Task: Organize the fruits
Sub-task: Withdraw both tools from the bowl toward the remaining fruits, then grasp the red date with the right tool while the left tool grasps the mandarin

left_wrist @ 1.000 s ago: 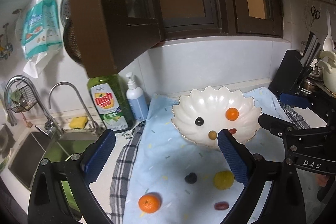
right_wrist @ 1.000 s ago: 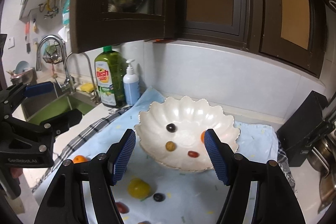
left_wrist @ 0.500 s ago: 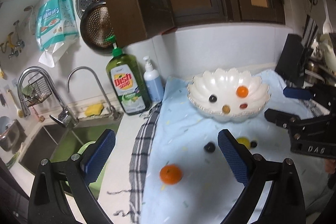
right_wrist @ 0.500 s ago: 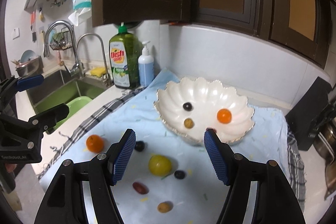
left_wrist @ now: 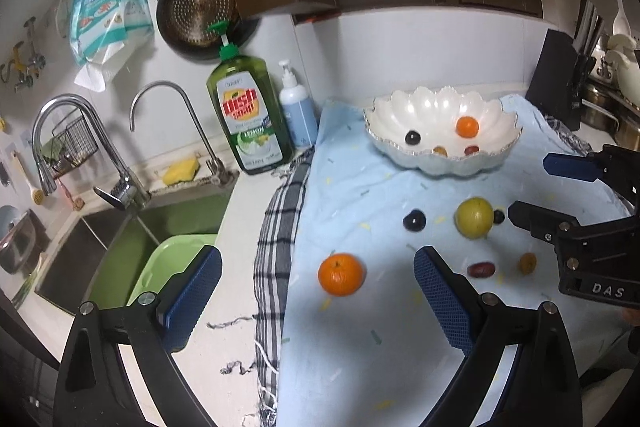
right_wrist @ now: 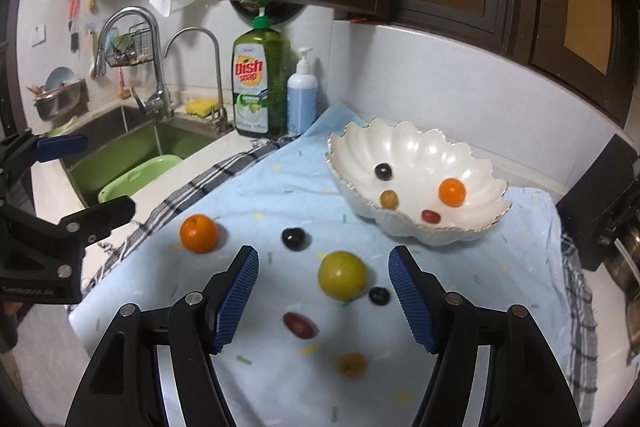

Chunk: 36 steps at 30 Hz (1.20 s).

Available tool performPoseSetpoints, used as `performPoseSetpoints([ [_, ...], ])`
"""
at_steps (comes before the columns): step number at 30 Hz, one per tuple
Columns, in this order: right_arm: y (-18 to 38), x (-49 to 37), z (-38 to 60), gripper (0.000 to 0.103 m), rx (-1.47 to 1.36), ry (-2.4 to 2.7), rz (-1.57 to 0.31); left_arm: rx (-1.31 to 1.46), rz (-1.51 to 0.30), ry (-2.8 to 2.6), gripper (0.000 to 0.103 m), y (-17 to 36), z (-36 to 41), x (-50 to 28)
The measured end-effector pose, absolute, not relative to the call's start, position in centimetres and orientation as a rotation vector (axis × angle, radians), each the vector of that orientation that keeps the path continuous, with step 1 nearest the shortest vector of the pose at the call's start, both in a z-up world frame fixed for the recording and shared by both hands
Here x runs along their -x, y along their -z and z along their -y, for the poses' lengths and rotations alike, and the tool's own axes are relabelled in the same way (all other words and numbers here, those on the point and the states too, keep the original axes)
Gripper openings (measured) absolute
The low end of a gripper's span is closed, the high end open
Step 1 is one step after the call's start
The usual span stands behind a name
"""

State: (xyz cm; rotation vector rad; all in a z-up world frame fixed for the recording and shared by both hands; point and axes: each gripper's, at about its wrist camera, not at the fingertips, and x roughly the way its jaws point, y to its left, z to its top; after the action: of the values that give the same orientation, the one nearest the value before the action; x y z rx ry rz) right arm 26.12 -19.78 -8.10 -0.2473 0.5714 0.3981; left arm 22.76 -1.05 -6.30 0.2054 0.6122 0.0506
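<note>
White scalloped bowl (right_wrist: 416,155), pale blue speckled cloth (right_wrist: 280,187), orange mandarin (right_wrist: 199,233), yellow-green fruit (right_wrist: 342,274)

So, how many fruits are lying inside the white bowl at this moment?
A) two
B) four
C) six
B: the white bowl holds four: a dark grape, a small tangerine, a yellowish-brown fruit and a red one.

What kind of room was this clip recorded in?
A home kitchen, most likely: a steel sink with curved chrome faucets, a green dish soap bottle, and a dark perforated pan hanging on the wall.
</note>
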Motion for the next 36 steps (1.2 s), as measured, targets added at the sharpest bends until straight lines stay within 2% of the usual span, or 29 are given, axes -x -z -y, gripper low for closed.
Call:
performPoseSetpoints([
  [11,11.6,-26.5,18.8,0.068,0.221,-0.383,-0.664,-0.224,-0.638,-0.02,0.094,9.0,0.4,-24.1],
  [18,13.5,-27.2,18.4,0.067,0.21,-0.363,-0.724,-0.22,-0.681,0.008,0.087,11.0,-0.1,-25.7],
  [22,14.5,-27.7,17.9,0.058,0.204,-0.36,-0.768,-0.208,-0.714,0.023,0.084,12.1,-0.5,-26.9],
  [36,16.8,-29.7,17.8,0.044,0.182,-0.322,-0.855,-0.188,-0.787,0.091,0.068,15.0,-0.4,-30.6],
])
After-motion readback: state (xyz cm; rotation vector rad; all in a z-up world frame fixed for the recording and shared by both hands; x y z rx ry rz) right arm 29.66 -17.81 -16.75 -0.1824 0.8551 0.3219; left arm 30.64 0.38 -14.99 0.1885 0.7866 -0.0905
